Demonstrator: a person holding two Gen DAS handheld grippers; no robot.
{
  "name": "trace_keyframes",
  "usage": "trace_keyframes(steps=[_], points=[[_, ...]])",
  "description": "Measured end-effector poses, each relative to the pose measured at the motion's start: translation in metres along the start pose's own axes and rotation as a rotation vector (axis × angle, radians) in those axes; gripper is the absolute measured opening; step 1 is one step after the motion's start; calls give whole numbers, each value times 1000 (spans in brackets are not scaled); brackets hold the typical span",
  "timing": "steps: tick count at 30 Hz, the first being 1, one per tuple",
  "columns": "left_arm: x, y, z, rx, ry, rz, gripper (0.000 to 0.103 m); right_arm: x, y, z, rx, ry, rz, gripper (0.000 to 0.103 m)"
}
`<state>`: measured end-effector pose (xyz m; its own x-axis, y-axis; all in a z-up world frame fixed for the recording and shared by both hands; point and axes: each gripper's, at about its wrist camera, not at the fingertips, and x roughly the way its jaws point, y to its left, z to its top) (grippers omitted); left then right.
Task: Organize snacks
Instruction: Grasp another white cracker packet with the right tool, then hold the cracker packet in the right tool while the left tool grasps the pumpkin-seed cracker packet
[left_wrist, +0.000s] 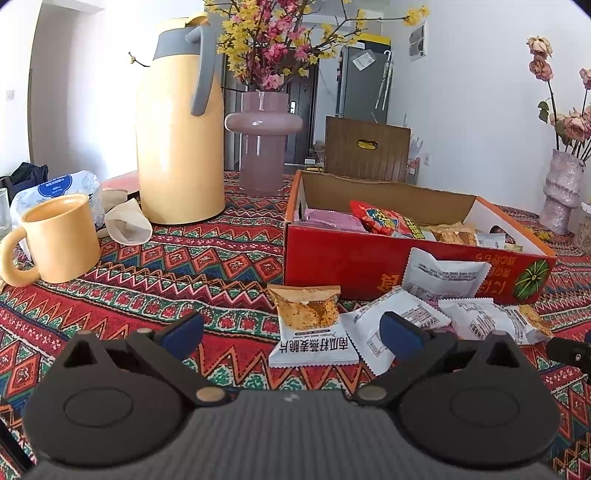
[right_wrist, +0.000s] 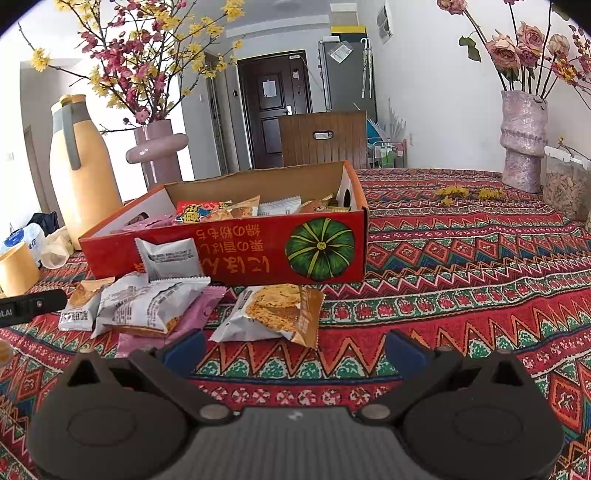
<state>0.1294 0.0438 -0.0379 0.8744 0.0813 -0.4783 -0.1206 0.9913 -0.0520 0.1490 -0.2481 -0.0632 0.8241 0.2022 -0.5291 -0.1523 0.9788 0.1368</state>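
Note:
A red cardboard box (left_wrist: 343, 258) (right_wrist: 236, 254) with a green pumpkin print stands on the patterned tablecloth and holds several snack packets. Loose packets lie in front of it: a white-and-orange oat crisp packet (left_wrist: 308, 325), white packets (left_wrist: 391, 328) (right_wrist: 144, 302), a pink one (right_wrist: 192, 317), and an orange-fronted packet (right_wrist: 277, 314). One white packet (left_wrist: 443, 275) (right_wrist: 170, 258) leans against the box front. My left gripper (left_wrist: 291, 336) is open just before the oat crisp packet. My right gripper (right_wrist: 295, 352) is open just short of the orange-fronted packet.
At the left stand a yellow thermos jug (left_wrist: 179, 140) (right_wrist: 81, 166), a yellow mug (left_wrist: 55, 240), a tissue pack (left_wrist: 62, 192) and a pink vase of blossoms (left_wrist: 262, 144) (right_wrist: 157, 151). A rough pink vase (right_wrist: 522, 140) with roses and a clear container (right_wrist: 565, 184) stand at the far right.

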Motion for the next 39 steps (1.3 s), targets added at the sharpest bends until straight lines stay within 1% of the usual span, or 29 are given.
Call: trace_keyframes(steps=[4, 8, 14, 17, 22, 25, 27, 28, 29, 30, 31, 32, 34, 39], points=[[-1, 3, 0, -14, -5, -3, 103, 0, 0, 0, 3, -3, -10, 103], [-2, 5, 1, -27, -6, -20, 103, -3, 8, 1, -35, -7, -31, 103], [0, 9, 1, -49, 5, -36, 103, -1, 30, 12, -65, 0, 1, 103], [0, 10, 1, -59, 10, -41, 103, 5, 40, 19, -77, -11, -29, 103], [2, 13, 2, -71, 18, -58, 103, 21, 34, 31, -72, 11, -81, 101], [2, 13, 2, -71, 21, -58, 103, 40, 28, 36, -65, 71, -87, 93], [2, 13, 1, -73, 20, -60, 103, 53, 28, 37, -61, 111, -77, 92], [2, 13, 1, -74, 21, -62, 103, 58, 28, 36, -62, 134, -72, 87], [2, 13, 1, -74, 22, -63, 103, 63, 28, 36, -61, 150, -66, 79], [2, 13, 1, -73, 23, -64, 103, 66, 29, 34, -61, 167, -55, 75], [3, 13, 1, -72, 23, -65, 103, 66, 31, 32, -74, 163, -63, 67], [2, 13, 1, -72, 22, -65, 103, 65, 31, 32, -78, 160, -66, 64], [2, 13, 1, -74, 21, -65, 103, 59, 29, 32, -68, 150, -44, 58], [2, 13, 1, -76, 21, -63, 103, 34, 18, 30, -66, 62, -73, 56]])
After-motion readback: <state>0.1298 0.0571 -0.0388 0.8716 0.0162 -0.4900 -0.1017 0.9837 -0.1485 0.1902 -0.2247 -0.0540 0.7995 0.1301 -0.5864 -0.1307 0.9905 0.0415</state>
